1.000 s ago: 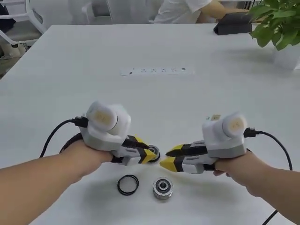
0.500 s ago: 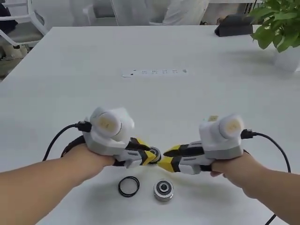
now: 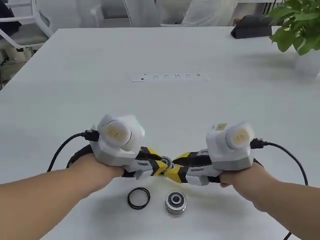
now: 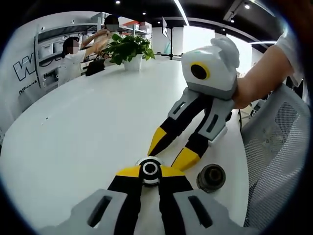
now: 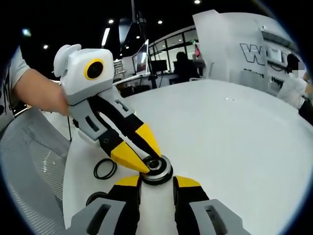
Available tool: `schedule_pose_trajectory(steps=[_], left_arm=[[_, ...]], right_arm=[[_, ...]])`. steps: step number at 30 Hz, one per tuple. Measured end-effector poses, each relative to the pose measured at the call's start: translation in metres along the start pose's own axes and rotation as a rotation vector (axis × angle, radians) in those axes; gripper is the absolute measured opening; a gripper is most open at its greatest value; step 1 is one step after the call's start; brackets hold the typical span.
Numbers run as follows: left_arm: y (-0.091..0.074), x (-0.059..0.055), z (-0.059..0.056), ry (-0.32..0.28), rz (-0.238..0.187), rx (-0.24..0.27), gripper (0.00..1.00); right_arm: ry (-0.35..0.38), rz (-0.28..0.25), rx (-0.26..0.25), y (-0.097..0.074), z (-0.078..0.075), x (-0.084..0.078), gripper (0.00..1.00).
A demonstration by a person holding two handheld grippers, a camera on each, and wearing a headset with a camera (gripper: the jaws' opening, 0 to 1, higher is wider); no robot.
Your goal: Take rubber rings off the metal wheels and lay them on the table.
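Observation:
My left gripper is shut on a small metal wheel that carries a dark rubber ring, held a little above the table. My right gripper points at it from the right and is open, its yellow tips right at the wheel's rim. A loose black rubber ring lies flat on the table below the left gripper. Beside it stands a bare metal wheel.
The white table stretches far ahead, with a white power strip at its middle. A potted plant and a dark bag sit at the far right. Gripper cables trail off both sides. A mesh chair stands by the near edge.
My right gripper has moved left until its open tips meet the wheel held in the left gripper. The ring and bare wheel on the table have stayed put.

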State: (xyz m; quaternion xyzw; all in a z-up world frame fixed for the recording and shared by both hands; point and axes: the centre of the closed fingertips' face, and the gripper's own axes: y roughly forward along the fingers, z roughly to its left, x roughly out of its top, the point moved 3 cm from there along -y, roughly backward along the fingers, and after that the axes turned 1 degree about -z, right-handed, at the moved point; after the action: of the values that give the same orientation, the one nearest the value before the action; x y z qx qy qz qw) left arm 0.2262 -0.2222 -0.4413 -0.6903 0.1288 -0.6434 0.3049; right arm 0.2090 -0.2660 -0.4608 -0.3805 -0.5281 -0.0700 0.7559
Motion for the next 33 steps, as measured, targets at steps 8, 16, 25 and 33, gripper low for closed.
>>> schedule_pose_trajectory(steps=[8,16,25,33], left_arm=[[0.001,-0.001,0.000,-0.008,-0.001,0.004,0.07],[0.001,-0.001,0.000,-0.015,-0.004,0.003,0.07],[0.001,-0.001,0.000,-0.018,-0.004,0.008,0.07],[0.001,-0.002,-0.001,-0.017,-0.006,0.010,0.07]], right_arm=[[-0.014,0.012,0.009,-0.002,0.003,-0.003,0.18],[0.005,0.005,0.010,-0.005,0.001,-0.005,0.12],[0.016,0.012,0.017,-0.007,0.002,-0.007,0.03],[0.095,-0.003,0.002,-0.010,-0.003,-0.007,0.00]])
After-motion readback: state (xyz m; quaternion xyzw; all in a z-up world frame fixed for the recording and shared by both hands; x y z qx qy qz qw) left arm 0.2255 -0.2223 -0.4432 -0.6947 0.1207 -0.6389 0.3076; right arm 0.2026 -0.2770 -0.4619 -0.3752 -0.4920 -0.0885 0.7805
